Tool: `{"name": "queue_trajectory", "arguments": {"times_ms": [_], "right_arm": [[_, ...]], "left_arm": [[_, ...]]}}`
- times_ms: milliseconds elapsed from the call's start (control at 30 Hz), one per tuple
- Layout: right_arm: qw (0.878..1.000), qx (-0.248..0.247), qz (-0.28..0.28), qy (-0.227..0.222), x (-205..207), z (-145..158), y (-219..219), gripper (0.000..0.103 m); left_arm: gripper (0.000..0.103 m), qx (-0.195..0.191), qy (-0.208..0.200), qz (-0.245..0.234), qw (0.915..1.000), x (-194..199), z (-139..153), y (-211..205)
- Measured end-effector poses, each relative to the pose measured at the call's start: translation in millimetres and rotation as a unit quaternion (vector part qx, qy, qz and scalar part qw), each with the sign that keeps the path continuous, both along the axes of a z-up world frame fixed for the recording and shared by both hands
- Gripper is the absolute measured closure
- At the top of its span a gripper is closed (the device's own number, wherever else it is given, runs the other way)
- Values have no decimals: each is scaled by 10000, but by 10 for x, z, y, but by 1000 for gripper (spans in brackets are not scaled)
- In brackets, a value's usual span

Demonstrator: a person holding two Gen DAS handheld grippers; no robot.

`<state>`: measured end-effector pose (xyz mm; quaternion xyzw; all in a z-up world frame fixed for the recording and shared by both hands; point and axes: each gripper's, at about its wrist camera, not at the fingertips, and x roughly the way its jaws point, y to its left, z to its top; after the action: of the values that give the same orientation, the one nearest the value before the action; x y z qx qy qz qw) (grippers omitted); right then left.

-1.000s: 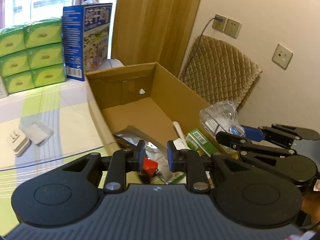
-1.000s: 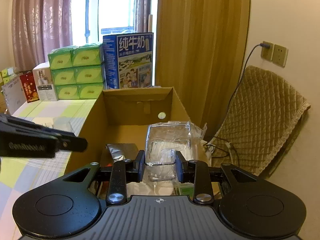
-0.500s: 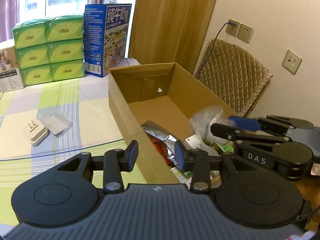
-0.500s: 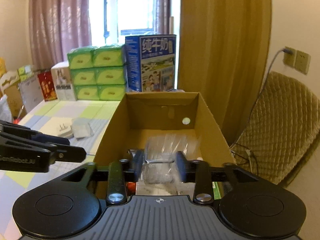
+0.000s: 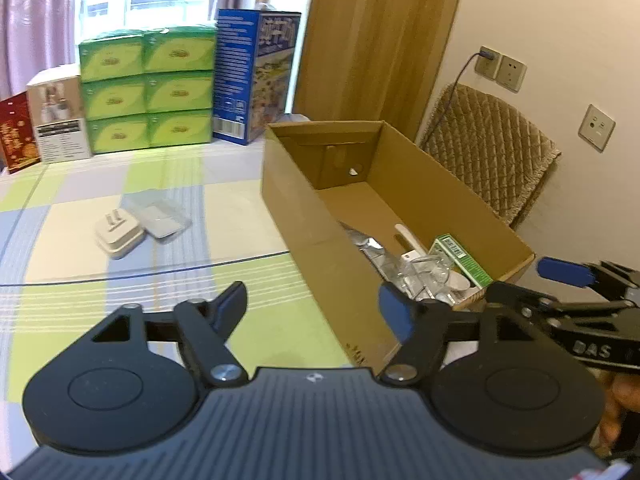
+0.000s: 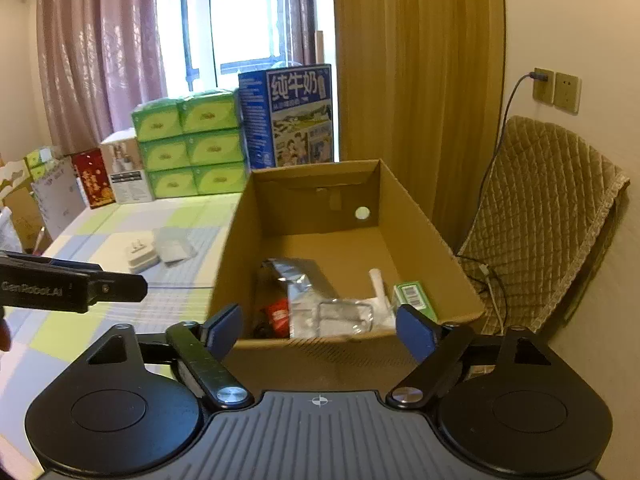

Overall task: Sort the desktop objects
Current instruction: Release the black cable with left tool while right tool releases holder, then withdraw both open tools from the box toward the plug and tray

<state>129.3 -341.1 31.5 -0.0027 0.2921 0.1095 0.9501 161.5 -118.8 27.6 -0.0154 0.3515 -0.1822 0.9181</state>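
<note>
An open cardboard box point(image 5: 296, 216) point(image 6: 240, 240) stands on the checked tablecloth. Inside lie a silver foil packet point(image 6: 296, 276), a red packet point(image 6: 276, 312), a white tube point(image 6: 378, 284), a green carton point(image 5: 460, 256) point(image 6: 414, 294) and a clear plastic container point(image 5: 424, 276) point(image 6: 344, 316). My left gripper point(image 5: 314, 304) is open and empty, just before the box's near left corner. My right gripper point(image 6: 320, 324) hangs open and empty before the box's near wall. Left of the box on the cloth are a white plug point(image 5: 118, 234) point(image 6: 140, 256) and a clear packet point(image 5: 160, 220) point(image 6: 174, 248).
Stacked green tissue boxes point(image 5: 148, 92) and a blue milk carton point(image 5: 256, 76) line the table's far edge. A quilted chair back point(image 6: 548, 208) stands right of the box, by wall sockets with a cable. The left gripper point(image 6: 100, 286) reaches in from the left.
Both grippers opened and pulled back from the box. The right one let go of the clear plastic container, which now lies in the box; the left one released the red packet.
</note>
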Motion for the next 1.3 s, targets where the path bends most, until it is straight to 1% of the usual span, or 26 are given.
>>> {"name": "queue_trajectory", "arguments": {"times_ms": [33, 100, 133, 167, 200, 267, 433, 600, 700, 833, 1033, 1233, 1300], "right_arm": [[10000, 25, 16, -11, -65, 20, 24, 17], [10000, 49, 50, -20, -148, 56, 79, 11], [10000, 63, 63, -28, -190, 71, 105, 10], [9999, 87, 72, -38, -232, 90, 132, 7], [9999, 109, 80, -45, -267, 107, 161, 3], [9998, 146, 124, -67, -343, 138, 222, 2], [9994, 137, 333, 9, -468, 179, 408, 2], [9985, 129, 518, 74, -564, 172, 581, 2], [9977, 125, 645, 147, -597, 145, 685, 2], [9969, 169, 731, 241, -595, 129, 813, 2], [9945, 90, 1015, 236, -599, 131, 1027, 2], [9914, 52, 1254, 373, -538, 81, 1201, 2], [9891, 70, 1387, 489, -494, 56, 1257, 2]], "left_arm": [[29, 10, -6, 31, 10000, -43, 15, 36], [18, 26, -20, 81, 10000, -113, 46, 88], [15, 41, -42, 113, 9999, -160, 62, 119], [9, 59, -70, 154, 9998, -210, 79, 151], [6, 80, -101, 190, 9997, -260, 93, 182], [1, 130, -121, 229, 9996, -335, 118, 239], [1, 289, -99, 415, 9987, -494, 143, 451], [1, 277, -85, 637, 9975, -606, 154, 722], [1, 258, 6, 697, 9972, -652, 146, 885], [2, 111, 66, 830, 9965, -697, 143, 1084], [2, 187, 199, 1040, 9942, -708, 130, 1289], [2, 261, 279, 1216, 9918, -704, 83, 1476], [2, 288, 281, 1226, 9916, -696, 62, 1521]]}}
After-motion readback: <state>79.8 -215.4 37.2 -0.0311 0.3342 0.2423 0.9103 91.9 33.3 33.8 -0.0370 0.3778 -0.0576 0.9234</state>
